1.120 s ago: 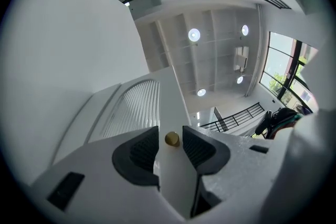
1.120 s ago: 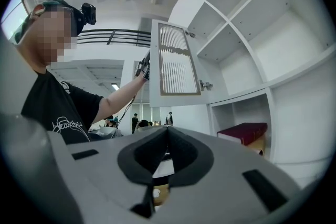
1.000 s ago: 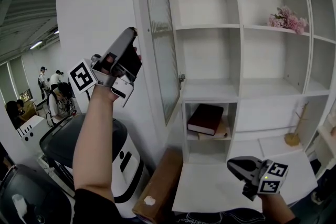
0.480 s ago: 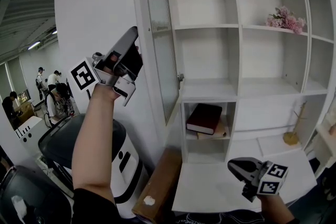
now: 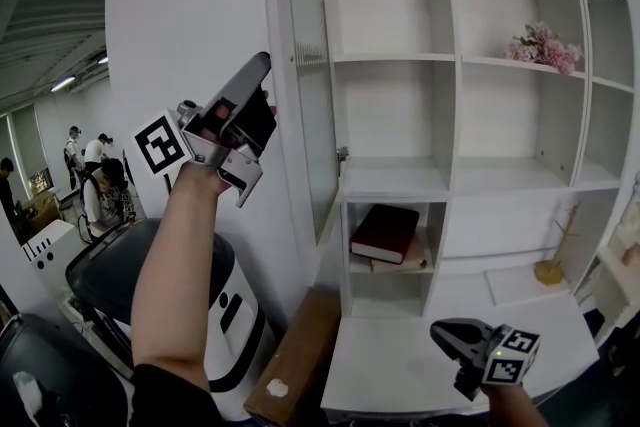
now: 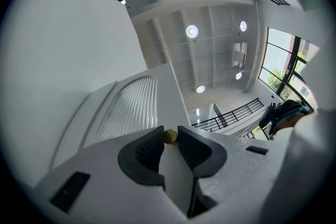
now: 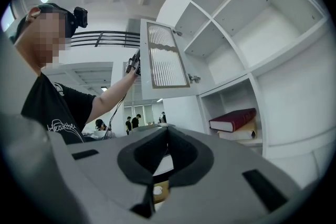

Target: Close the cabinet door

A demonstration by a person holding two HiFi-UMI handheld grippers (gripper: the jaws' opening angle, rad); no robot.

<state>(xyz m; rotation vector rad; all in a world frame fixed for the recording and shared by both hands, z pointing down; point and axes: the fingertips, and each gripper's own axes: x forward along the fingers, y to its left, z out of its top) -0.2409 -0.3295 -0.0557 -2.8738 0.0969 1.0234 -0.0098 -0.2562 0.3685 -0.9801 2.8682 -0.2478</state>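
Cabinet door (image 5: 312,75) is seen standing wide open, swung out toward the near side from hinges on the left wall of the white shelving (image 5: 445,55), so that its ribbed glass panel is viewed almost edge-on and the upper left compartments lie uncovered. The left gripper (image 5: 262,80) is raised to the door's free edge at the left, and in the left gripper view its jaws are seen pinched on a small round knob (image 6: 170,136), with the ribbed panel running away just beside them. That hold is judged to be taken there because the knob sits far from the hinges, where the door can be guided most easily. The right gripper (image 5: 447,335) is kept low at the near right, well apart from the door, its jaws pressed together on nothing, presumably so that the swing path is left free. A dark red book (image 5: 382,233) lies in a lower compartment and pink flowers (image 5: 542,45) stand on a far right shelf, both set back from the door's path. The closing swing is not yet made.
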